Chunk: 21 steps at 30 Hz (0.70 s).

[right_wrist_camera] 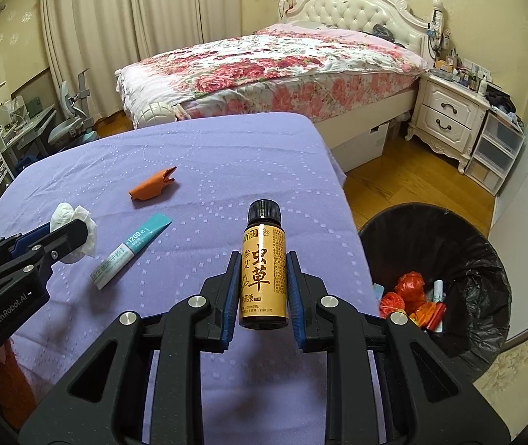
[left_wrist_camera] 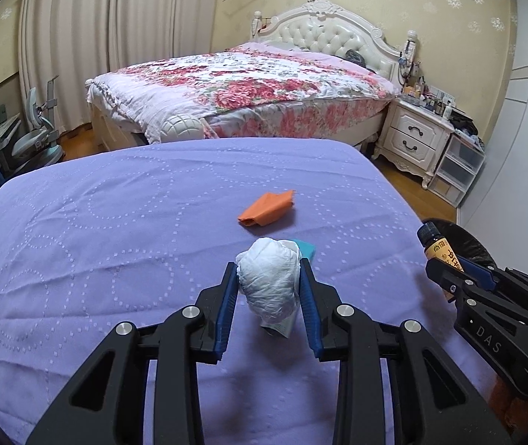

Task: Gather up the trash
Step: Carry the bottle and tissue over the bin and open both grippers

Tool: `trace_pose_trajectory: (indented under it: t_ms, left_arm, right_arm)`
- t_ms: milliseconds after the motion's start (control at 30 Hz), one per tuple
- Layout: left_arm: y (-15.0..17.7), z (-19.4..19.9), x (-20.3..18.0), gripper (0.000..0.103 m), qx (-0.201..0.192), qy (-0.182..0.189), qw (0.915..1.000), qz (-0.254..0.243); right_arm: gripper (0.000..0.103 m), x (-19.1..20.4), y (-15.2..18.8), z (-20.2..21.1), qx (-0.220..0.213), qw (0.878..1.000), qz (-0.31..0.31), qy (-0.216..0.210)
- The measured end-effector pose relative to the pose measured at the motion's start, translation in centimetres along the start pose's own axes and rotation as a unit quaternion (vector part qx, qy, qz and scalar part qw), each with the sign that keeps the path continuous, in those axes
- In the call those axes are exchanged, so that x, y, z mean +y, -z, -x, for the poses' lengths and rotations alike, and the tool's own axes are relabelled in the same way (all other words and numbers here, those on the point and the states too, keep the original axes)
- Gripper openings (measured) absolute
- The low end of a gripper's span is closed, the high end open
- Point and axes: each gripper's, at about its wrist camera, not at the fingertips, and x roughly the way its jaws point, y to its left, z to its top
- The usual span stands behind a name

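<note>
My left gripper [left_wrist_camera: 268,269] is shut on a crumpled white tissue [left_wrist_camera: 269,282] and holds it just above the purple table cover [left_wrist_camera: 97,241]. It also shows in the right wrist view [right_wrist_camera: 73,231]. My right gripper [right_wrist_camera: 263,259] is shut on a small brown bottle with a gold label and black cap [right_wrist_camera: 263,267], upright, near the table's right edge; the bottle also shows in the left wrist view [left_wrist_camera: 438,248]. A crumpled orange paper [left_wrist_camera: 267,209] [right_wrist_camera: 152,185] and a teal-and-white tube [right_wrist_camera: 130,250] lie on the cover.
A black-lined trash bin [right_wrist_camera: 449,237] stands on the wooden floor right of the table, holding red and orange wrappers [right_wrist_camera: 408,293]. A floral bed [right_wrist_camera: 271,70], a white nightstand [right_wrist_camera: 449,115] and plastic drawers [right_wrist_camera: 494,152] are beyond. A desk and chair [right_wrist_camera: 67,122] stand left.
</note>
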Motion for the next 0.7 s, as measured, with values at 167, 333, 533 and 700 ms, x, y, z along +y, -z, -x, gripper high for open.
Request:
trace_pose_trajectory:
  t_ms: [167,333,533,700]
  left_arm:
    - [0.2,0.4,-2.2,0.033,-0.004,0.015,0.9997,-0.019]
    - [0.3,0.2,-4.7,0.033,-0.007,0.028,0.9988,-0.039]
    - [0.1,-0.6,-8.0,0.033,-0.002,0.044,0.9969,-0.065]
    - [-0.2,-1.7,-11.0,0.033,0.003,0.056,0.9949,-0.084]
  right_arm:
    - [0.023,-1.3,0.6,1.8,-0.012,1.000,-0.010,0.010]
    - [0.023,-3.2,1.2,3.0,-0.022,0.999,-0.022,0.028]
    - [0.023,-6.5,1.7,3.8,-0.029,0.997,-0.045,0.056]
    - [0.023,-9.6,2.0,3.9,-0.030,0.994,-0.071,0.077]
